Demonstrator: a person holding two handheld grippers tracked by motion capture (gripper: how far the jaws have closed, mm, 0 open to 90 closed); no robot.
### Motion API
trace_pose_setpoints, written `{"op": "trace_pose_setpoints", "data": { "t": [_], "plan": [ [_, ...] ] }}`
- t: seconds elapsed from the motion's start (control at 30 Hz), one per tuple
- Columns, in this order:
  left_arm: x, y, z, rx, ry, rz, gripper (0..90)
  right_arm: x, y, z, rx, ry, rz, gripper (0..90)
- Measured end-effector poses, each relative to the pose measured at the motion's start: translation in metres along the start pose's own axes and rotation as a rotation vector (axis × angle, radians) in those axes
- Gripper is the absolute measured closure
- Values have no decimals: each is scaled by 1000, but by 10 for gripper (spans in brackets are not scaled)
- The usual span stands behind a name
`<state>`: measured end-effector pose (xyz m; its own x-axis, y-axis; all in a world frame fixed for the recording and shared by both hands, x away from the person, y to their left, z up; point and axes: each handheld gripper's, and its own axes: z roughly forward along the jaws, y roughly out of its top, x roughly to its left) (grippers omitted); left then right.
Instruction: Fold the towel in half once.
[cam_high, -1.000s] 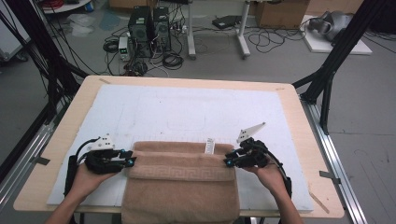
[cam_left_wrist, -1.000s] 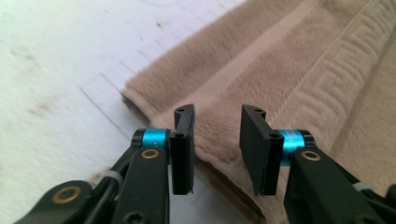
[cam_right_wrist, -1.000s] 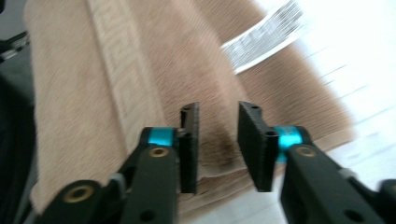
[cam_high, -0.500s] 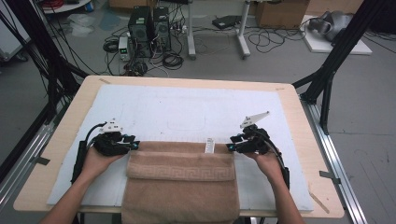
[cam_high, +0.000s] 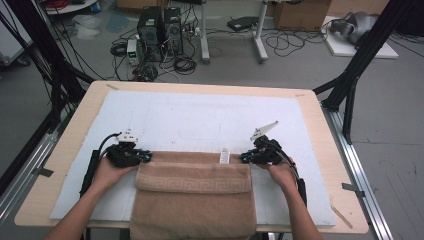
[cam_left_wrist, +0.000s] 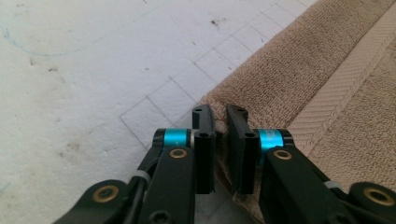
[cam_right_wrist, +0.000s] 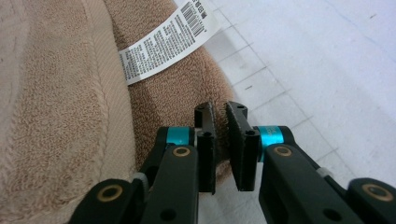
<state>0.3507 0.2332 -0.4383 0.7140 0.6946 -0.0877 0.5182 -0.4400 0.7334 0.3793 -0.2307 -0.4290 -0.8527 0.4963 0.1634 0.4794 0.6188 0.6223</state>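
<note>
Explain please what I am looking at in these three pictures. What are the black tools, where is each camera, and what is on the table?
No robot is here. A person sits at the table and holds a hand tool in each hand: the left gripper and the right gripper. Each has two black jaws that pinch.

The wide picture comes from a camera fixed above the table. The two close pictures come from small cameras riding on the grippers, looking along their jaws.

On the table lies a white mat, and on it a folded brown towel with a white label. Its near end hangs over the table's edge.

Each gripper's jaws are closed on a far corner of the towel: the left one, the right one.
</note>
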Motion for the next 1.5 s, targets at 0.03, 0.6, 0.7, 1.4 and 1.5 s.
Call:
{"op": "trace_pose_setpoints", "data": {
  "t": [0.03,0.6,0.7,1.4,1.5],
  "plan": [
    [2,1,0,-13,7,-6,837,-1,1,-1,-8,-3,-2,845],
    [45,148,-38,-215,190,8,859,-47,101,-80,-126,-195,0,856],
    [50,164,-40,-222,208,13,858,-58,115,-90,-160,-207,-2,855],
    [52,83,29,-39,33,-28,597,-62,63,-15,3,-117,137,521],
    [50,76,40,21,44,-32,596,-61,63,-5,27,-96,137,504]
  ]
}}
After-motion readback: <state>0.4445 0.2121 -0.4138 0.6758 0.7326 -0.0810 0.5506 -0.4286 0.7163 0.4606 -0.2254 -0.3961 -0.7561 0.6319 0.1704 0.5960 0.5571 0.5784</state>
